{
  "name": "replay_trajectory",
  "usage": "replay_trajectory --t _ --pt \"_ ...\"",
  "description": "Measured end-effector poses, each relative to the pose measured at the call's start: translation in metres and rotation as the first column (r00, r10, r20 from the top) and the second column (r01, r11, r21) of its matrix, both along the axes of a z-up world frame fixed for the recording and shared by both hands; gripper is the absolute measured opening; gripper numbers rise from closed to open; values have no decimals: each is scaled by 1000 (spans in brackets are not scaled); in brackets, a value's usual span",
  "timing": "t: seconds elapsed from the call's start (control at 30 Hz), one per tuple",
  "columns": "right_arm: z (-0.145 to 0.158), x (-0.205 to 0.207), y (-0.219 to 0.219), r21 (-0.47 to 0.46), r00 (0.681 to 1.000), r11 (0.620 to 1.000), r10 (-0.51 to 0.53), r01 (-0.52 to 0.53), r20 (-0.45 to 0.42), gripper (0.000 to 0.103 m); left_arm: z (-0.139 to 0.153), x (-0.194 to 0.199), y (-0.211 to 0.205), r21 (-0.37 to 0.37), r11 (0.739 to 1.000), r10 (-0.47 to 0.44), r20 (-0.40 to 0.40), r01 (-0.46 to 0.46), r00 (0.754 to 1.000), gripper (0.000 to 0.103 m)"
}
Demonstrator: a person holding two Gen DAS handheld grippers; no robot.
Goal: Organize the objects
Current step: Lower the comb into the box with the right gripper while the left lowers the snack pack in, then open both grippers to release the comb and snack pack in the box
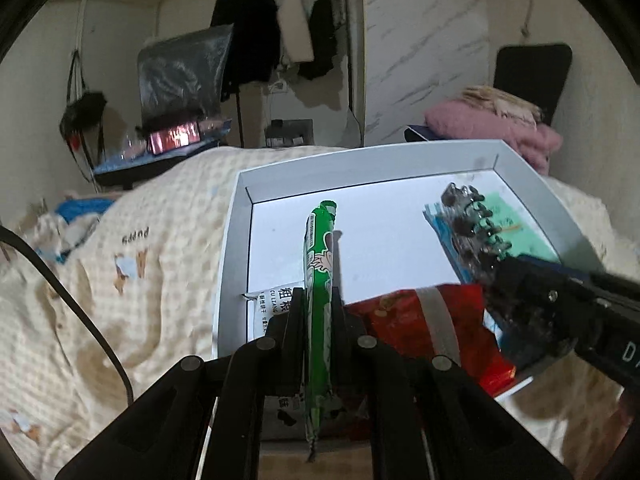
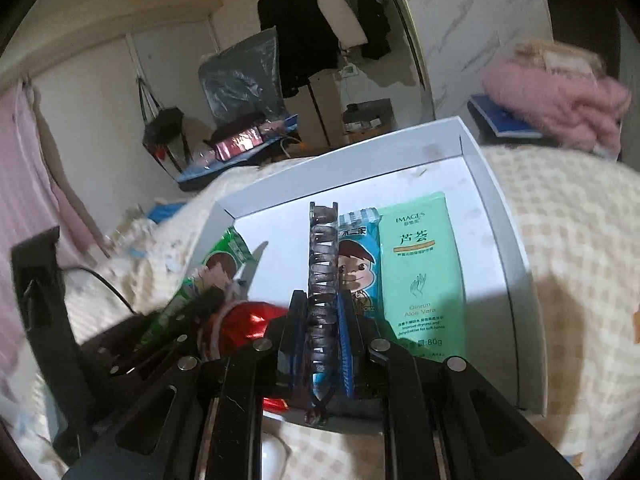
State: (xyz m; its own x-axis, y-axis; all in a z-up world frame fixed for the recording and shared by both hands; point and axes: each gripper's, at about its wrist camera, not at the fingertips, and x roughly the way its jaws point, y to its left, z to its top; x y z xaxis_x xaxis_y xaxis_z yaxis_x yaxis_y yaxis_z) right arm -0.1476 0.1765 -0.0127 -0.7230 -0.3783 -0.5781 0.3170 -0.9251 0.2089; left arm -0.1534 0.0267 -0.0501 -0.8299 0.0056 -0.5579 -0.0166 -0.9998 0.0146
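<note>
Only from the right wrist: mint-green hand-cream sachet [image 2: 422, 272] readable inside shallow white cardboard box [image 2: 496, 216] on checked bedspread [image 2: 580, 240]. Right gripper [image 2: 324, 320] clamped on dark toothed hair claw [image 2: 322, 272]; left gripper [image 1: 318, 308] clamped on green snack packet [image 1: 318, 256] over box.

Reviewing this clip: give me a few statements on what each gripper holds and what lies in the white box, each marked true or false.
1. The left gripper is shut on a green packet. True.
2. The right gripper is open and holds nothing. False: it is shut on a dark hair claw, and a blue packet sits against one finger.
3. A mint green hand cream sachet lies flat in the white box. True.
4. The white box stands on a bare wooden table. False: it rests on a cream checked blanket.
5. A red packet lies at the box's near edge. True.
</note>
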Motion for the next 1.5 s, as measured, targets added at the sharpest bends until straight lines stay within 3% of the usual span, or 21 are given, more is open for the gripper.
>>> replay_trajectory --t 0.1,0.23,0.4,0.5,0.53,0.57,0.63,0.73,0.9,1.03,1.23,1.33,1.5 --pt "-1 3 -6 64 1000 998 -1 3 -24 17 -1 1 -1 9 1000 -9 4 9 1000 10" --pt "0 6 -12 114 999 993 -3 8 -40 17 0 0 -11 78 997 -24 20 22 1000 11" --pt "0 5 -3 47 1000 999 8 -7 -20 19 4 2 -17 130 991 -30 36 25 999 18" --pt "-1 2 5 -23 1000 1000 7 -7 21 20 7 3 -19 120 993 -4 36 0 999 44" --pt "-1 1 8 -41 1000 999 6 -5 28 20 8 4 -20 128 992 -8 25 5 1000 60" --pt "0 1 9 -50 999 999 8 -6 32 20 10 6 -22 134 991 -6 14 4 1000 70" --pt "1 1 11 -66 999 998 6 -4 36 28 14 10 -25 160 987 -18 -14 20 1000 77" --pt "4 4 8 -65 1000 998 20 -19 23 50 18 13 -26 174 984 -24 -32 30 999 78" --pt "10 13 -3 -2 999 1000 28 -28 -31 51 19 14 -23 140 990 -24 -24 27 999 78" --pt "15 18 -2 -14 998 999 33 -33 -47 51 23 21 -24 151 988 -38 -32 42 999 78" --pt "33 21 6 -89 999 996 20 -17 30 51 39 35 -30 257 960 -96 -72 111 993 79" --pt "47 31 13 -165 999 985 49 -46 15 51 47 42 -33 284 951 -105 -81 123 991 79" --pt "72 49 19 -207 997 975 73 -79 -34 51 57 60 -39 339 929 -125 -88 148 988 79"
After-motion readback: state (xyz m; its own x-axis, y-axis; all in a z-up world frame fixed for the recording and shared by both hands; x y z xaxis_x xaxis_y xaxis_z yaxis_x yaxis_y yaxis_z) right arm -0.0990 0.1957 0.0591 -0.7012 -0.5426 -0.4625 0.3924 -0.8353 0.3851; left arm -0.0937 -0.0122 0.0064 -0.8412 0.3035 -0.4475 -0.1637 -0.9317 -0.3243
